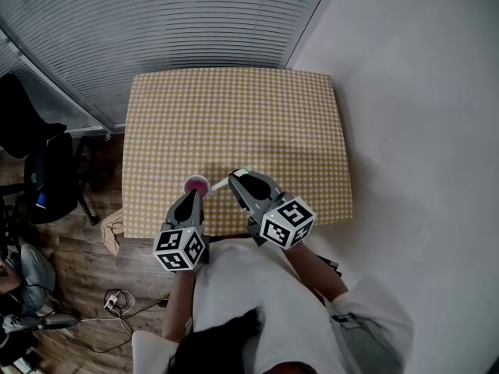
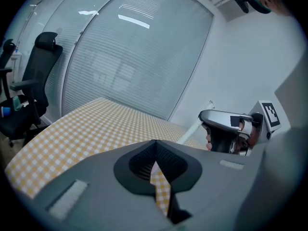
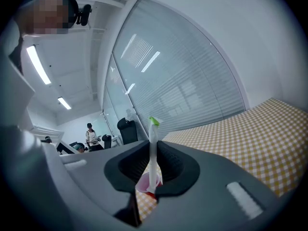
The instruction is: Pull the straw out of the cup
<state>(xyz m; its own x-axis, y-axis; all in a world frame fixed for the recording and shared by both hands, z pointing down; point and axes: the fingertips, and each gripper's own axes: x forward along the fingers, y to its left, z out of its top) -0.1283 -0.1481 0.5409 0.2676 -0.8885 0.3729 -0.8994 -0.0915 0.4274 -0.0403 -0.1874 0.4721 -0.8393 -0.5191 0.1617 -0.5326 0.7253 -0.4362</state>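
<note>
A small pink cup (image 1: pixel 196 185) stands near the front edge of the checked table (image 1: pixel 234 115). My left gripper (image 1: pixel 192 197) reaches it from the near side. Its jaws are closed to a thin slit with a pale pink sliver of the cup (image 2: pixel 153 166) pinched at the tips; the rest of the cup is hidden under them. My right gripper (image 1: pixel 237 179) is shut on a white straw (image 3: pixel 153 153) with a green tip. The straw (image 1: pixel 220 184) slants from the jaws down to the cup's rim. In the right gripper view the cup (image 3: pixel 146 183) sits just behind the straw's lower end.
The yellow-and-white checked cloth covers the whole table. Office chairs (image 1: pixel 47 174) stand on the wooden floor to the left, and window blinds (image 1: pixel 156 22) run behind the table. The table's right edge meets pale floor (image 1: pixel 421 131).
</note>
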